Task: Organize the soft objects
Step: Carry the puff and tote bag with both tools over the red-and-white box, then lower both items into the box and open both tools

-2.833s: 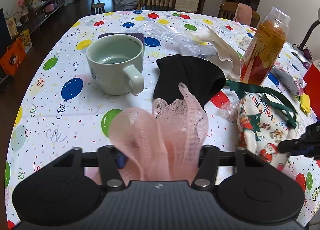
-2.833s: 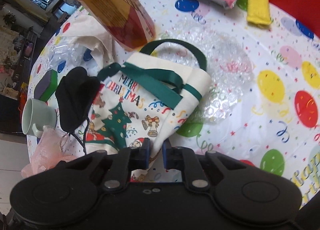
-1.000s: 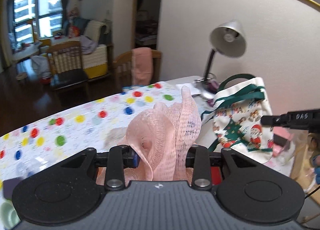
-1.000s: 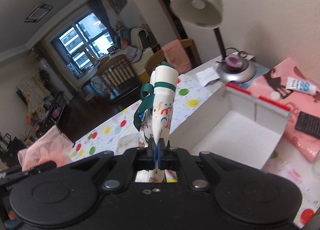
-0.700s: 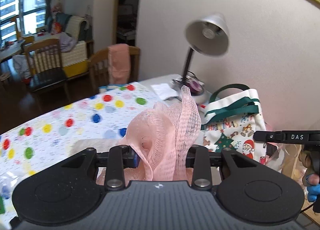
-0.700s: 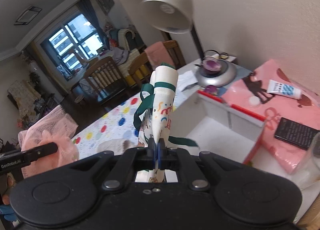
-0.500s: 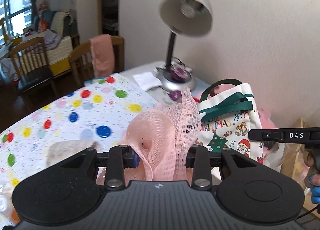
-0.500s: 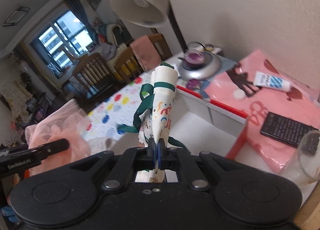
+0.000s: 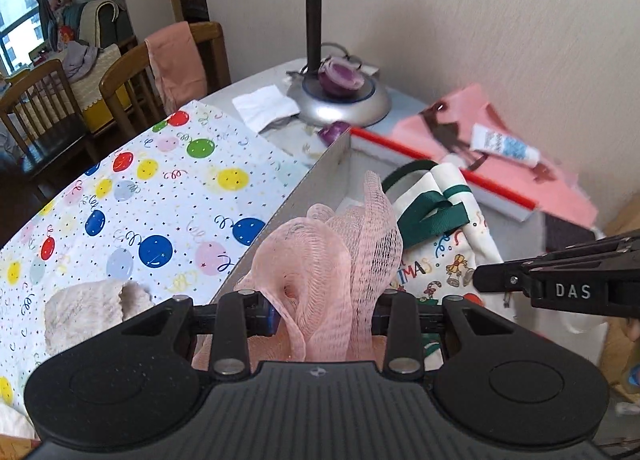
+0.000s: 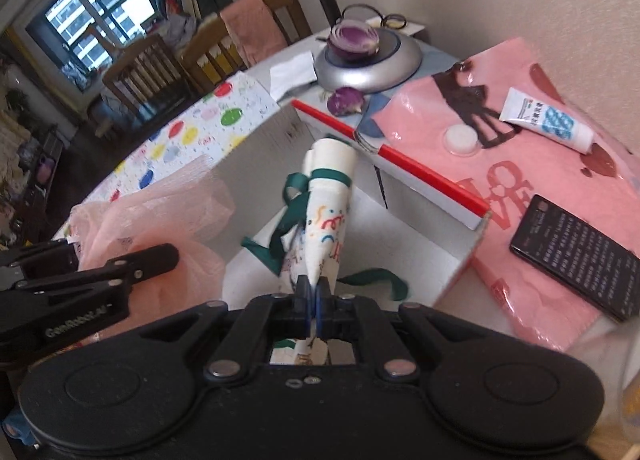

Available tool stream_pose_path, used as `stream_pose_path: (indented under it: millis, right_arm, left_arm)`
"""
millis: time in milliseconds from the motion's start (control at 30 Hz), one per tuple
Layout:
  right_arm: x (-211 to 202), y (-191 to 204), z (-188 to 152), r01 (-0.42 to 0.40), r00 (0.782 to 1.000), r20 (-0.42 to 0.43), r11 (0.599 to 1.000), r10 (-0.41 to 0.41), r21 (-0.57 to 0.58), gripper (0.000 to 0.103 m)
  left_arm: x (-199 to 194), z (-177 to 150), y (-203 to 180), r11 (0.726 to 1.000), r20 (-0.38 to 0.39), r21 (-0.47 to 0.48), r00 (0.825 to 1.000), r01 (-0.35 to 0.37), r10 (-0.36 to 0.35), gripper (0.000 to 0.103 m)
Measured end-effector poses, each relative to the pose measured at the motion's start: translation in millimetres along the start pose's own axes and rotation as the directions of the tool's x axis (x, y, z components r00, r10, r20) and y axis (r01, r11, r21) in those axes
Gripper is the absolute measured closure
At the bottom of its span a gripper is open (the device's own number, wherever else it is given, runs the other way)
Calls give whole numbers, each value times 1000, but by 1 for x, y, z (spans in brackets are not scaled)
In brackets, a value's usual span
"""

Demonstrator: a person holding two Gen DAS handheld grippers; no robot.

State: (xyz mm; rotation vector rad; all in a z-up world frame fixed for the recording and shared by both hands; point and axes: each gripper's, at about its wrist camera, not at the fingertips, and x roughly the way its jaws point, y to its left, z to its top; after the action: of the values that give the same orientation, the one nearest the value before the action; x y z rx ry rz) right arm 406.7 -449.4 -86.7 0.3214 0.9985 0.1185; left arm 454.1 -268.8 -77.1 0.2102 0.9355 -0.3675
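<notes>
My left gripper (image 9: 322,310) is shut on a pink mesh bath pouf (image 9: 332,256), held at the near edge of a white box with a red rim (image 9: 440,157). My right gripper (image 10: 314,292) is shut on a white Christmas tote bag with green handles (image 10: 326,215), which hangs over the inside of the same box (image 10: 424,244). The bag also shows in the left wrist view (image 9: 440,236), to the right of the pouf. The pouf shows at the left in the right wrist view (image 10: 160,215), with the left gripper (image 10: 132,266) in front of it.
A silver lamp base (image 9: 340,99) with a purple onion half (image 10: 354,39) stands behind the box. A pink bag (image 10: 532,163) carries a tube (image 10: 546,119) and a black phone (image 10: 576,256). A balloon tablecloth (image 9: 140,195) with a beige cloth (image 9: 84,312) lies left. Chairs (image 9: 132,75) stand beyond.
Both grippers have swung from the balloon table toward the white box and come down lower over it, each carrying its soft item. The lamp and box now look nearer.
</notes>
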Motion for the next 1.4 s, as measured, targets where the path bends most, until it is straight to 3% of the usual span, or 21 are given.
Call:
stream_pose_path:
  millis: [233,667,767,867,1033,1233,1400]
  right_arm:
    - [33,-2,8,35,999,-40,999,-36,-39,102]
    - [50,-11,7,56,995,-76,997,-60,-59,95]
    - [51,-8,6,64,994,-80,995,-70,-77,90]
    - [50,-6,6,61,994,-81,994,-68,-86,87]
    - [47,-5,6,54,995,-81,993,-62,-102,85]
    - [38,-3,3,54,995,-77,992,-63,-118,69]
    - [25,-1,1,43,997,-62,990,-51,-133,62]
  left_arm:
    - [46,-2,-6,999,-92,27,995,-29,31,69]
    - [87,-15,-9,1000,-232,15,973,-1,4,67]
    - [88,-15,-8,1000,-241,5,970,6,-4,63]
    - [84,-14,-7,1000,-232,-18,972,14,-18,43]
    - [75,-13,-6,999,-211,-32,977,28,-34,34]
    - [57,-13,-5,997,-175,-60,983,53,-63,28]
    - [36,-15,-3,995,-126,-67,988,79,-87,27]
